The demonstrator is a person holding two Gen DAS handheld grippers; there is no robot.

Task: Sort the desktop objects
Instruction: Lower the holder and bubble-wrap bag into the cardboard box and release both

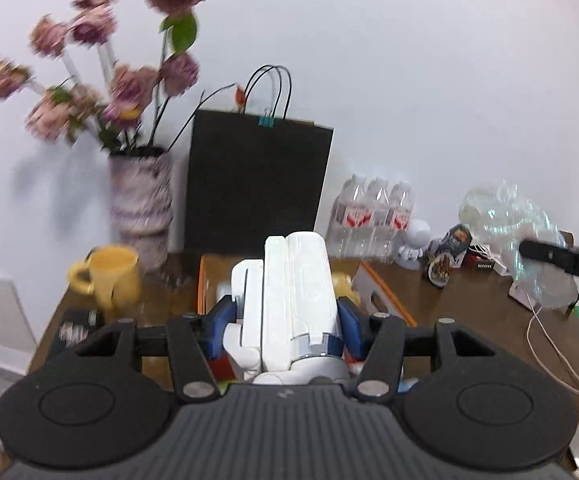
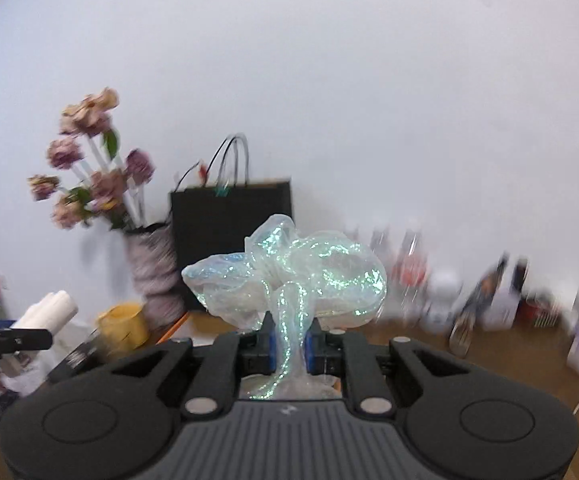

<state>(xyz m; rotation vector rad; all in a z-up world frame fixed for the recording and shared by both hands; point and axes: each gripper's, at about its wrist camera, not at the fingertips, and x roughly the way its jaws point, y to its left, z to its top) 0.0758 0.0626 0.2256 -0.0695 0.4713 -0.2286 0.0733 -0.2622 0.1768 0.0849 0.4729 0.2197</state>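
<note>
White toy robot (image 1: pixel 295 300) and iridescent film (image 2: pixel 289 276) are both held up, clear of the brown surface (image 1: pixel 469 304).

Left gripper (image 1: pixel 285 320) is clamped across the toy's body; right gripper (image 2: pixel 289 346) is pinched on the film's twisted neck, presumably so the bulk is kept from trailing. An orange-edged box (image 1: pixel 209 276) is seen below the toy, beside a yellow mug (image 1: pixel 109 276).

Vase (image 1: pixel 139 204), bag (image 1: pixel 255 184), seemingly bottles (image 1: pixel 373 212) block rear.

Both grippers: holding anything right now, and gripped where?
Left gripper is shut on a white toy robot, fingers on its lower sides. Right gripper is shut on an iridescent plastic film, pinched at its narrow gathered neck.
</note>
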